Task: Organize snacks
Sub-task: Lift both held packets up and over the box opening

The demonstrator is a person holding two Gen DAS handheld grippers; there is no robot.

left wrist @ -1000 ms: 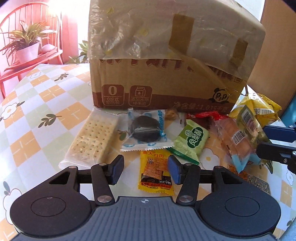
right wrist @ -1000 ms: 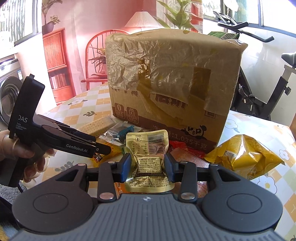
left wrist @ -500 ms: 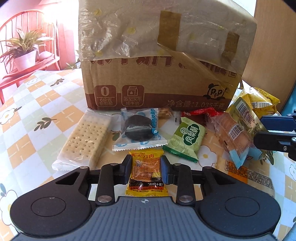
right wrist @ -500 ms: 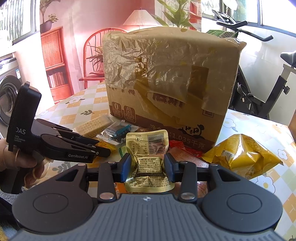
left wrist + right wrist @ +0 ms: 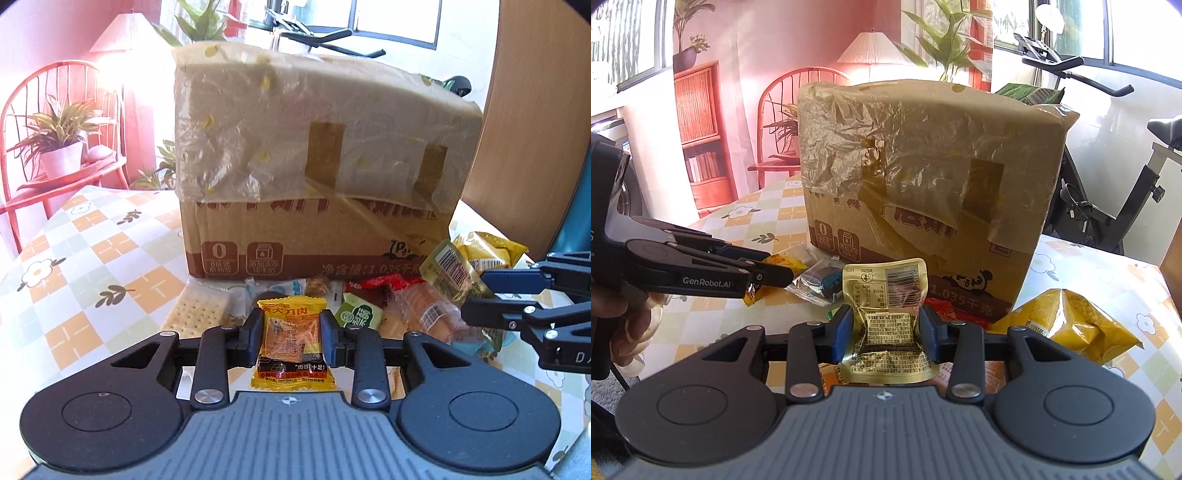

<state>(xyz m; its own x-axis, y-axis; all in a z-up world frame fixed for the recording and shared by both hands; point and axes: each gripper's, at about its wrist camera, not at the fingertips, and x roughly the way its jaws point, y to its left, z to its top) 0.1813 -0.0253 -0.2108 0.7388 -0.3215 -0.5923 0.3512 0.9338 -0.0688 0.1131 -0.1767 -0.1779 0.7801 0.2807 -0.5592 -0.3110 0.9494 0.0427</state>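
Since a second ago your left gripper [image 5: 291, 334] has closed its blue pads on the yellow-and-orange snack sachet [image 5: 291, 343] and lifted it off the checked floral tablecloth [image 5: 92, 266]; the sachet now hangs clamped between the pads, above the pile it lay in. Your right gripper [image 5: 885, 328] has not moved: it stays clamped on the gold foil pouch with printed text [image 5: 886, 306], held clear of the cloth.

Just beyond the left gripper the remaining snacks lie along the near foot of the box: a pale cracker pack [image 5: 199, 312] to the left, a green-and-white packet [image 5: 356, 314] and a clear-wrapped brown bun [image 5: 424, 314] to the right, and a crumpled yellow bag [image 5: 1067, 321] near the box's right corner.

Behind them stands the large cardboard box wrapped in plastic film and brown tape [image 5: 317, 177], in the middle of the tabletop.
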